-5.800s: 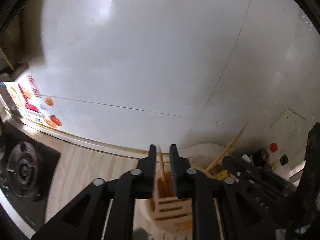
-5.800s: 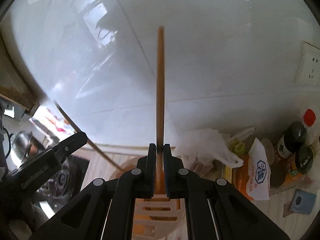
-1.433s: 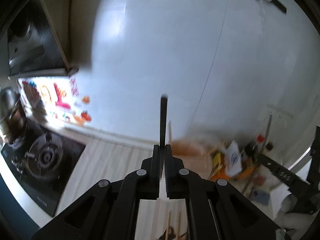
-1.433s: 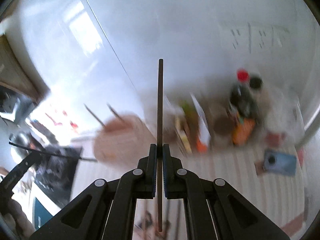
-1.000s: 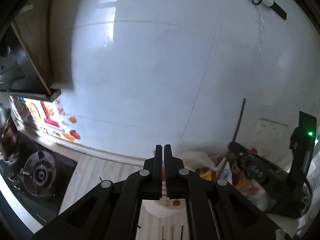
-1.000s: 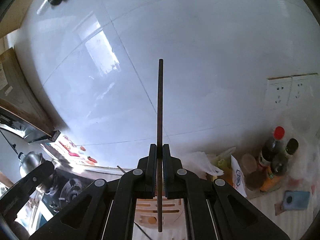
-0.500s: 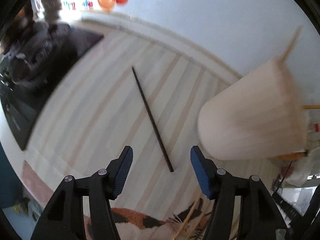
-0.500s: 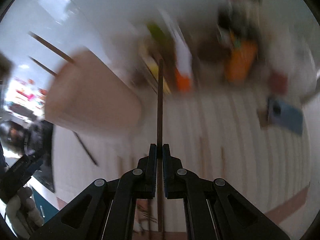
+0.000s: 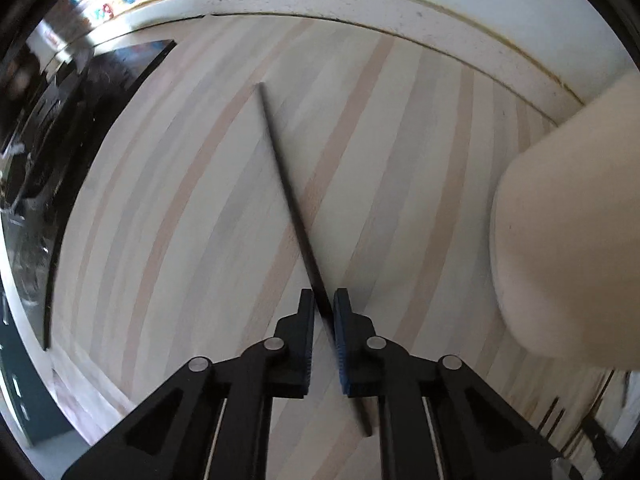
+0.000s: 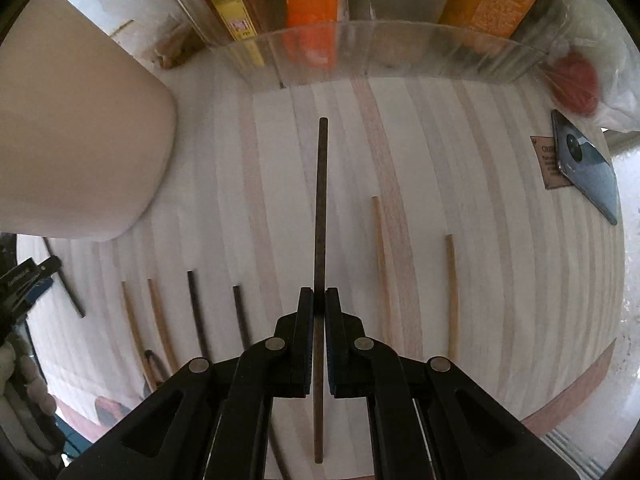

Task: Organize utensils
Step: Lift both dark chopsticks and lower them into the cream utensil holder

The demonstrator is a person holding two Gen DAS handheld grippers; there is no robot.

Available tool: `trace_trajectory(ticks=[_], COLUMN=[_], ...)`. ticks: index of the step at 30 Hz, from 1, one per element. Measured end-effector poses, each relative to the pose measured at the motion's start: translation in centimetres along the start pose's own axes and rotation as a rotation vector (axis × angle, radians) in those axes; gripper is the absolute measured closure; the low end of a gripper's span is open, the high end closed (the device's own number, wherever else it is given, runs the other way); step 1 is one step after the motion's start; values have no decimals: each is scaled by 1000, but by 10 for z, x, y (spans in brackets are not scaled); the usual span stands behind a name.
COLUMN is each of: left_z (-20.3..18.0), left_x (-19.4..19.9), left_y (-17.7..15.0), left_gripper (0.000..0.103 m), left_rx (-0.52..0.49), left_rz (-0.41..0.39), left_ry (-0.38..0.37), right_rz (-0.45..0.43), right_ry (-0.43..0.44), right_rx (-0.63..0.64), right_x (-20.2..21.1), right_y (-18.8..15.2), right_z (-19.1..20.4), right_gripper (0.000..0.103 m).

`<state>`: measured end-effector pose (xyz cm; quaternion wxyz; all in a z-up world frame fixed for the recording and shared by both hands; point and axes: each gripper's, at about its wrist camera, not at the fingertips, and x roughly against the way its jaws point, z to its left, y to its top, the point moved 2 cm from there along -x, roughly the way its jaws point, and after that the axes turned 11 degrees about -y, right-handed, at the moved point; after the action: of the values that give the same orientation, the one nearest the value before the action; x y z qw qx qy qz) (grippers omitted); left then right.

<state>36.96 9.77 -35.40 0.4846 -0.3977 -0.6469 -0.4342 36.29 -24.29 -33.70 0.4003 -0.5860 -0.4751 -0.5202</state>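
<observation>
Black left gripper (image 9: 323,312): jaws have just been closing, now pinched on thin dark chopstick (image 9: 285,188) lying slantwise on pale striped wooden counter (image 9: 168,216). Right gripper (image 10: 319,308) clamped on second dark chopstick (image 10: 321,200), held lengthwise. Loose tan and dark sticks (image 10: 380,264) lie in row on counter beside it. Risk: left grip sits near one end, stick may swing or slip on lift (thin, smooth). Beige plastic holder (image 9: 568,216) just beside; contents hidden. Clear tub (image 10: 384,52) holds packets.

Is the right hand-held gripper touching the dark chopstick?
Touching. The right wrist view shows the right hand-held gripper shut on the dark chopstick, with no gap at either pad.
</observation>
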Motion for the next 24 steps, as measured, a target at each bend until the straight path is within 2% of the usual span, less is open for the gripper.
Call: trace_trajectory(ticks=[2,6,8,11,14,19,24], left_z=[0,1,0,-1,-2,10,0], left_x=[2,11,16,20,22,19,15], left_y=[-12,-65,-103,-128,-128,-100,-88], left_gripper=[98,99,99,98,94,94,99], left_rx=[-27,-104,-149,-170,-163,-189,-203], left_rz=[13,88,148,187,184,149,152], left_ry=[-5,-25,-48,-77,-83,-50,-36], right_rz=[2,4,11,25,35,48,62], right_ry=[-5,-4,1,5,6,2,2], right_rx=[12,53,76,106,127,149,154], right_x=[-3,-8,-10,-14,-20,-25,-27], right_y=[-2,-5,-11,-23,-32,-36,-48], right_z=[2,3,8,10,13,17,29], right_gripper=[98,98,98,98,98,98,98])
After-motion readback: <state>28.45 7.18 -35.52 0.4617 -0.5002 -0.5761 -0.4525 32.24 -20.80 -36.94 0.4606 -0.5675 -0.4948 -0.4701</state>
